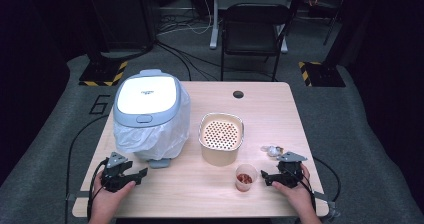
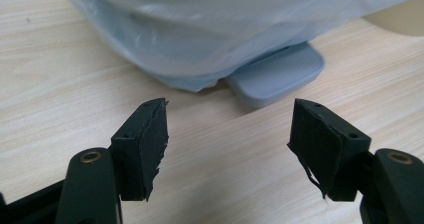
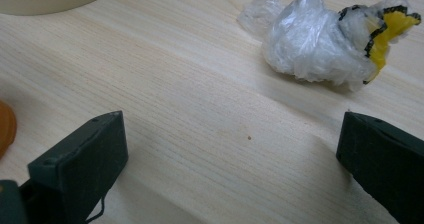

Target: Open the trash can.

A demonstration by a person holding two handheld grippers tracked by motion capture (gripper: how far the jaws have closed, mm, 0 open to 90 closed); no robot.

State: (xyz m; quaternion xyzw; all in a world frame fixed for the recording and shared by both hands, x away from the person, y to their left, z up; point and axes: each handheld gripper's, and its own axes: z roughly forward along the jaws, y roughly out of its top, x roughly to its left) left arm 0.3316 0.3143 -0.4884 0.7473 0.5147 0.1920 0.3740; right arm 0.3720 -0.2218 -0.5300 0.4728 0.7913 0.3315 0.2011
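Observation:
A grey-lidded bin (image 1: 147,109) lined with a white plastic bag (image 2: 220,29) stands at the table's left. Its grey foot pedal (image 2: 277,74) pokes out from under the bag. A beige tub with a perforated insert (image 1: 221,138) stands mid-table. In front of it sits a small clear cup (image 1: 245,177) holding brownish bits. A crumpled plastic wrapper with yellow and black edges (image 3: 320,41) lies at the right. My left gripper (image 2: 227,144) is open just short of the pedal. My right gripper (image 3: 230,159) is open over bare wood, between the cup and the wrapper.
The light wooden table (image 1: 280,114) has a round cable hole (image 1: 238,94) near its far edge. A black chair (image 1: 252,34) stands beyond the table. Cables run across the grey floor.

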